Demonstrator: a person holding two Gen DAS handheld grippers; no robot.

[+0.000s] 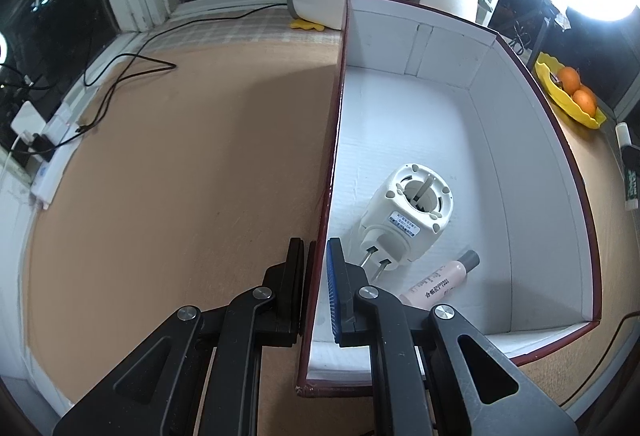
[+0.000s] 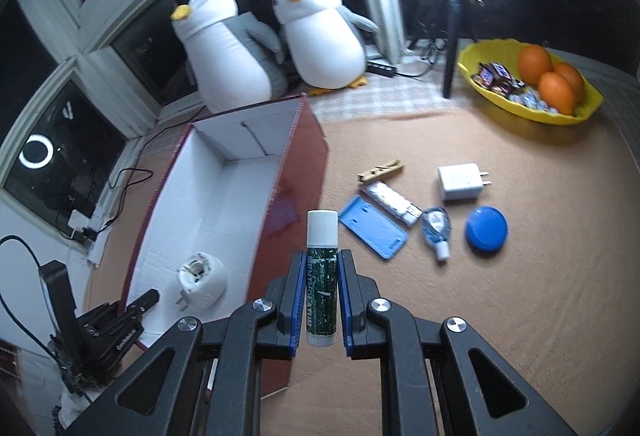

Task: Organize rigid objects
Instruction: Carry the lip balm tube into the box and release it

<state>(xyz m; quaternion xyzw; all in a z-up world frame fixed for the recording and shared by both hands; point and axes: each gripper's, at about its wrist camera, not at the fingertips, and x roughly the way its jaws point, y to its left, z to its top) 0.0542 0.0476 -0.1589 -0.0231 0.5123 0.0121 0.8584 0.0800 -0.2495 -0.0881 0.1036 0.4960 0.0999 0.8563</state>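
My left gripper [image 1: 318,256] is shut on the left wall of the dark red box [image 1: 328,172], one finger outside and one inside. On the box's white floor lie a white plug-in device [image 1: 408,214] and a small pink bottle [image 1: 440,278]. My right gripper [image 2: 320,268] is shut on a green lip balm stick [image 2: 321,276] with a white cap, held above the brown mat just right of the box [image 2: 300,172]. The left gripper [image 2: 132,310] shows in the right wrist view at the box's near left corner.
On the mat to the right lie a wooden clothespin [image 2: 380,172], a white stick [image 2: 390,202], a blue card holder [image 2: 374,232], a small clear bottle [image 2: 436,230], a blue round lid [image 2: 486,232] and a white charger [image 2: 460,182]. A yellow fruit bowl [image 2: 528,84], two plush penguins [image 2: 256,48], cables and a power strip [image 1: 56,152] ring the mat.
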